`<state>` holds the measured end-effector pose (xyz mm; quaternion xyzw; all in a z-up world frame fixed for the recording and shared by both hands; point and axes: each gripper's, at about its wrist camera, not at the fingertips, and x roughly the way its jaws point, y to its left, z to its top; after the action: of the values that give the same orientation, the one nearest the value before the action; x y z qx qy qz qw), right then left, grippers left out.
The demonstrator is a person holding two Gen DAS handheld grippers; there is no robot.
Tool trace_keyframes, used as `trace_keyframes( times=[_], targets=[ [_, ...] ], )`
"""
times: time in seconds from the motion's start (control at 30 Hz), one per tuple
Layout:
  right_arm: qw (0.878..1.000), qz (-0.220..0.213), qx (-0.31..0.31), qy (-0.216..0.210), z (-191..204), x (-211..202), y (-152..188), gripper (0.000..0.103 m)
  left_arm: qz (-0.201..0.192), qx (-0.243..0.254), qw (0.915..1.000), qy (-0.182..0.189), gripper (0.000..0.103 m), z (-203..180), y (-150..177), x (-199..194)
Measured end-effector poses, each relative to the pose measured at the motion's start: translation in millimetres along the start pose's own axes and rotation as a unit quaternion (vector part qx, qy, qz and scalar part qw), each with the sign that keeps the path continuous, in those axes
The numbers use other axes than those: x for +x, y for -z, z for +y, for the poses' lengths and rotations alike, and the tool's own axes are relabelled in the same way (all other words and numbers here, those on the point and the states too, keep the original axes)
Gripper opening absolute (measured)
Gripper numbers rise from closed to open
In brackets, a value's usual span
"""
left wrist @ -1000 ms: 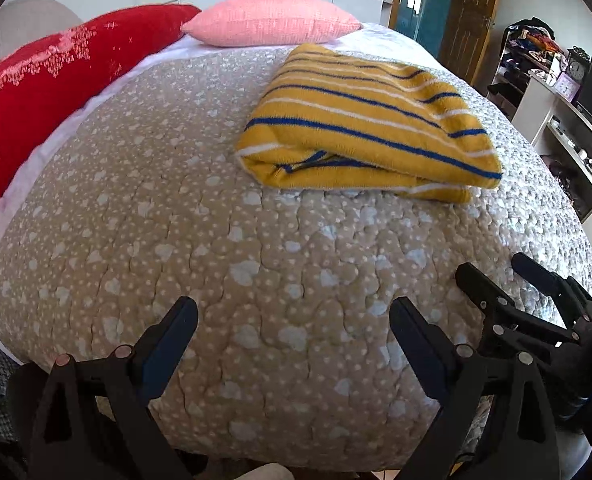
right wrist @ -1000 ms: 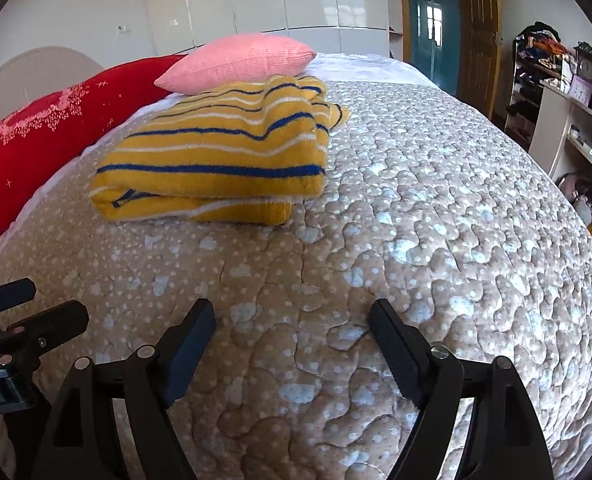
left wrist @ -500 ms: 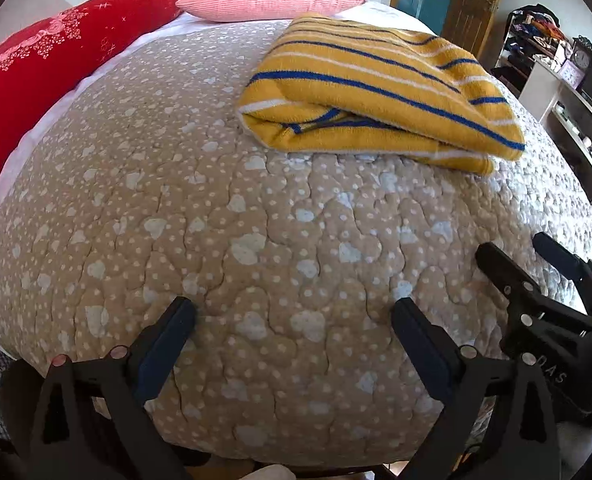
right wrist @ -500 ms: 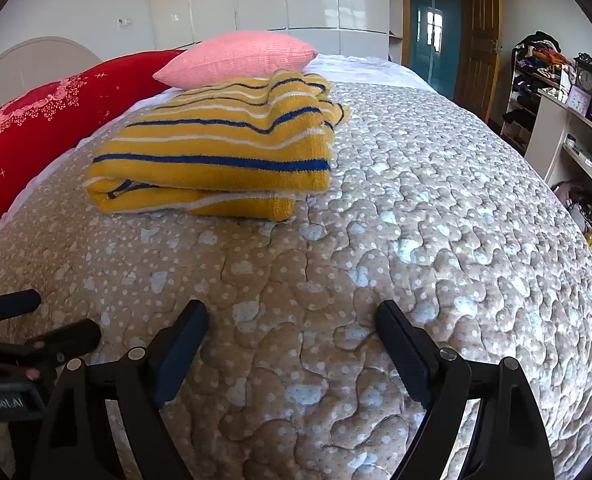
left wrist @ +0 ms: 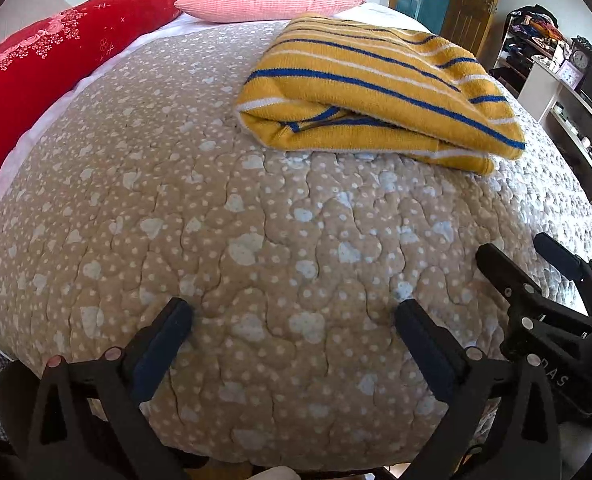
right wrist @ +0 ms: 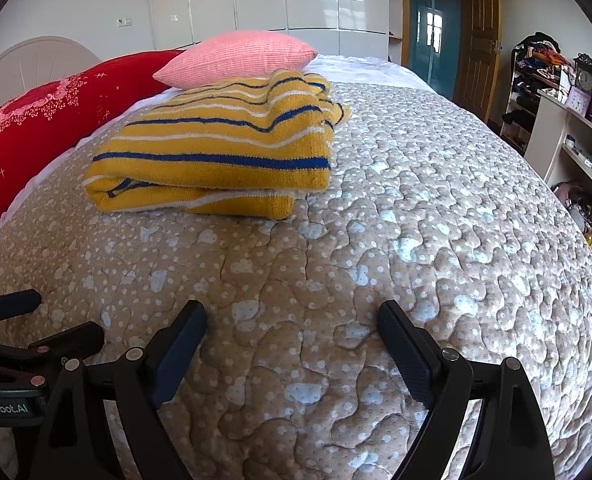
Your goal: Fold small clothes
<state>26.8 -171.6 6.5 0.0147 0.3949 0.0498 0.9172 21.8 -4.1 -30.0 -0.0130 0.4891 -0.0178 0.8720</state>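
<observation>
The yellow striped sweater [left wrist: 380, 92] lies folded on the bed, well ahead of both our grippers and touched by neither. Our left gripper [left wrist: 293, 320] hangs over the near edge of the bed with its jaws opening wide, and only bare quilt [left wrist: 255, 240] shows between the fingers. Our right gripper [right wrist: 291, 320] hovers just beside it over the same near edge, jaws spread apart and nothing between them either. In the left wrist view the right gripper [left wrist: 536, 280] shows at the lower right; in the right wrist view part of the left gripper [right wrist: 35, 320] shows at the lower left.

From the left gripper the sweater sits ahead and to the right, its folded, rounded end turned toward us. From the right gripper it sits ahead and to the left, toward the far left part of the bed. The sweater is yellow knit with blue and white stripes, doubled over into a thick, flat bundle, with the lower layer sticking out a little along the near side.

Between the grippers and the sweater we see only the beige quilt with its white dots and patches. Beyond the sweater a pink pillow [right wrist: 239, 58] rests at the head of the bed, just behind it. A long red cushion [right wrist: 43, 116] runs along the left edge. Off the right edge stand a white shelf unit [right wrist: 568, 148] and a wooden door [right wrist: 480, 36].
</observation>
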Motion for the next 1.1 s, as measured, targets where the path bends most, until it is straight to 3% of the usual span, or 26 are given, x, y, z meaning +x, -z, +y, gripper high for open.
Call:
trace_keyframes(
  times=[1.0,1.1],
  targets=[
    [1.0,-0.001,-0.007,0.003,-0.7,2.6,-0.5,0.094,-0.003,0.006,1.0,-0.005,0.103,-2.0,0.3,0.7],
    [1.0,-0.005,0.019,-0.012,-7.2,-3.5,-7.1,0.094,-0.003,0.006,1.0,-0.004,0.103,-2.3,0.4,0.7]
  ],
)
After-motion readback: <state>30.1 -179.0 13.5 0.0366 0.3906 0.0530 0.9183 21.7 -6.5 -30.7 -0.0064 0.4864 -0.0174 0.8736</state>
